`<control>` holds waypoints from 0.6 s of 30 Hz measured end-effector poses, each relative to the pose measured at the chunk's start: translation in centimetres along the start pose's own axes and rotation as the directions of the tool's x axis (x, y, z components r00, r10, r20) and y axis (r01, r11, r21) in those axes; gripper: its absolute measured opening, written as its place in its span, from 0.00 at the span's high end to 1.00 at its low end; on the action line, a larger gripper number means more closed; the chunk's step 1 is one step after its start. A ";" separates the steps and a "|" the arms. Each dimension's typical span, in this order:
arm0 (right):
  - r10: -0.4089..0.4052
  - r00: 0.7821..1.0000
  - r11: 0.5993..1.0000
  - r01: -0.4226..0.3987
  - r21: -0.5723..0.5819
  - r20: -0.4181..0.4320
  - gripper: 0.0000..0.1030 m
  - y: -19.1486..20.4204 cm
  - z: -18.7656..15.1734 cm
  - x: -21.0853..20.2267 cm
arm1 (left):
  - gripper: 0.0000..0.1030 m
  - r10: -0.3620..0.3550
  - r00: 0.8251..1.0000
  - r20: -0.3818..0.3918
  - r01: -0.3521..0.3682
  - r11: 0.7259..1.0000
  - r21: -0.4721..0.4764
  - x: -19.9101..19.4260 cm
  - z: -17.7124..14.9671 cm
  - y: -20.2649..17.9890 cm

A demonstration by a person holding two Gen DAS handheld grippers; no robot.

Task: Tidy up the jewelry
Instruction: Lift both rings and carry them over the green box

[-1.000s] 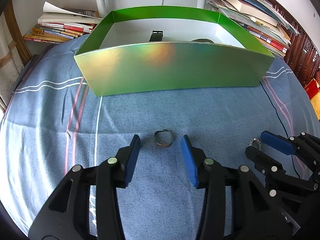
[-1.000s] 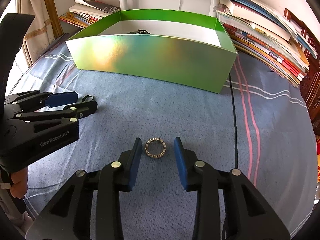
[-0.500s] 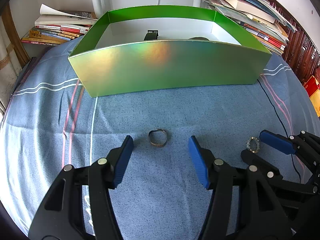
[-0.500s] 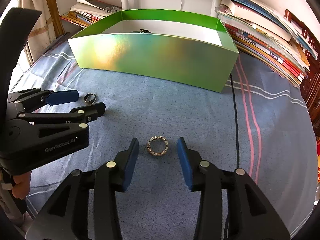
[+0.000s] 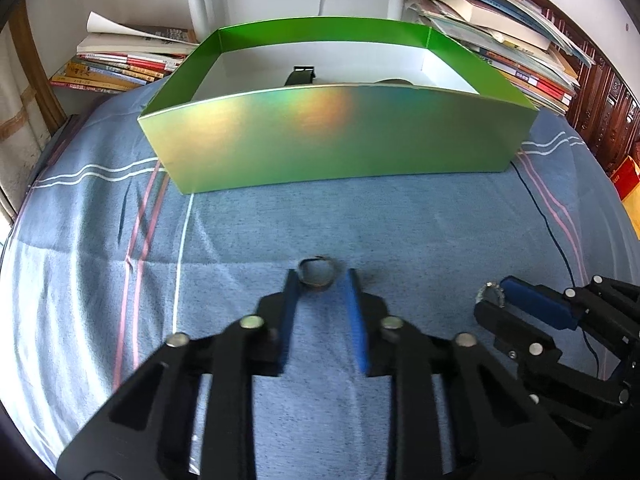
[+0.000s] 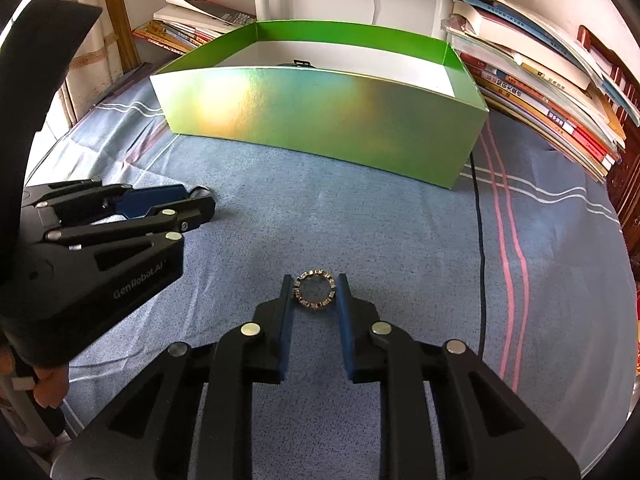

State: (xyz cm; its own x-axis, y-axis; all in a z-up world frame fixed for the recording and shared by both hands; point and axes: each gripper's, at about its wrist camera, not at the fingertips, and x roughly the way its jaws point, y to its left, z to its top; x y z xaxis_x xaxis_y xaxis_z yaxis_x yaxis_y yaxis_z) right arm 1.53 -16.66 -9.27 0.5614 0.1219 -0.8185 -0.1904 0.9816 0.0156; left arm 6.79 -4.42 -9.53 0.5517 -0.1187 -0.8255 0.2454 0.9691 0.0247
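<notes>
Between the blue-padded fingers of my left gripper (image 5: 319, 280) lies a thin dark metal band ring (image 5: 316, 275), flat on the blue terry cloth (image 5: 400, 232) with pink and white stripes. The jaws are closing, now narrow; the pads flank the ring closely, but the left wrist view is motion-blurred there and I cannot tell whether they press on it.

Same arrangement on my right gripper (image 6: 313, 290): a round openwork ring set with small pale stones (image 6: 314, 289) sits on the cloth between the pad tips. Jaws closing, narrow; the pads appear to meet the ring's sides or stand just off them, and I cannot tell which.

View differences. Left wrist view looks deeper into the shiny green cardboard box (image 5: 340, 136) with white floor: a black strap-like item (image 5: 301, 75) and a dark rounded shape at the near wall. Right wrist view shows only the strap's tip above the rim. Right wrist view also shows the left gripper from the side, lettered body, with part of a hand (image 6: 48, 380) beneath. Left wrist view shows the right gripper at lower right, stone ring glinting at its tip.

Textures: box foil has iridescent sheen; cloth is nappy; gripper bodies are matte black plastic with silver pins. A thin black cable (image 6: 478, 240) crosses the cloth at right. Stacked books (image 6: 560, 100) flank the box.
</notes>
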 end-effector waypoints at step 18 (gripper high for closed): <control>-0.035 0.999 0.999 0.035 0.010 0.006 0.80 0.1 0.5 -0.7 | 0.82 0.034 0.999 0.033 -0.035 0.999 0.007 -1.8 -0.7 -0.2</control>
State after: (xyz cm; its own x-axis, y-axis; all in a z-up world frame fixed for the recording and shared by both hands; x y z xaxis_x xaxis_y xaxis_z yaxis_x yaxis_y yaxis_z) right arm 1.49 -16.58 -8.40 0.5723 0.0880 -0.8153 -0.1627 0.9866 -0.0077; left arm 5.14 -4.25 -8.46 0.5858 -0.0924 -0.8052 0.2317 0.9711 0.0572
